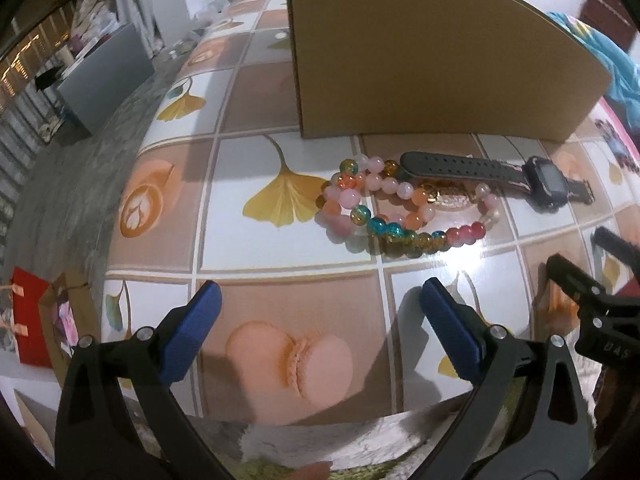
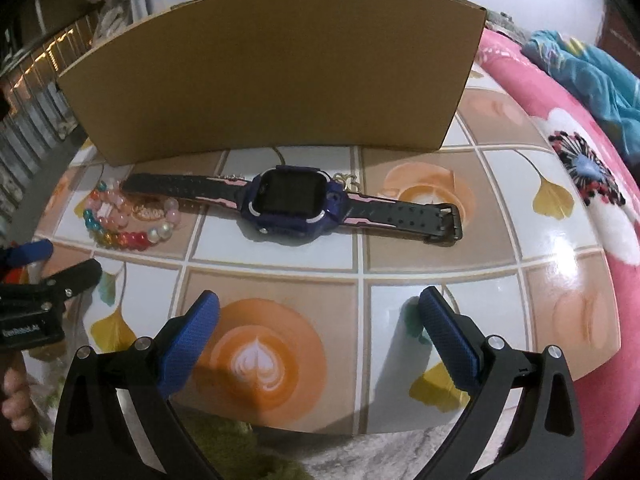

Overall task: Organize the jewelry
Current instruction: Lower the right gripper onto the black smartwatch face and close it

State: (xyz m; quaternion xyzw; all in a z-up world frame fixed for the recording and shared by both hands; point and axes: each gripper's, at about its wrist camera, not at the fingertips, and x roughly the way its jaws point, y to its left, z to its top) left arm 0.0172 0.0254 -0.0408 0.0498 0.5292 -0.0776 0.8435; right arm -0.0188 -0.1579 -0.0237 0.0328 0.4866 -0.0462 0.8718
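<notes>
Closest in the left wrist view, the left gripper (image 1: 320, 296) has its two blue fingers (image 1: 192, 332) spread wide apart with nothing between them, and it hangs over the near edge of the table (image 1: 168, 208), above a picture of a peach macaron. Closest in the right wrist view, the right gripper (image 2: 320, 300) is spread wide too and holds nothing — under it is a picture of an orange coffee cup with a white heart. The two grippers sit side by side, and each one peeks into the edge of the other's view. A little farther back lie the bead bracelets (image 1: 404, 212), a bunch of pink, orange, blue, yellow and red beads with a small gold charm (image 1: 448, 196) in the middle. One end of the watch strap rests on the beads. The smartwatch (image 2: 296, 204) lies flat with its strap stretched out — it has a dark blue body, a black screen and pink lines on a black strap, and it is straight ahead of the right gripper. Behind the jewelry stands a big brown cardboard box (image 2: 272, 80), close to the watch. Past the table on the right are a pink flowered blanket (image 2: 560, 120) and a blue cloth (image 2: 592, 76).
</notes>
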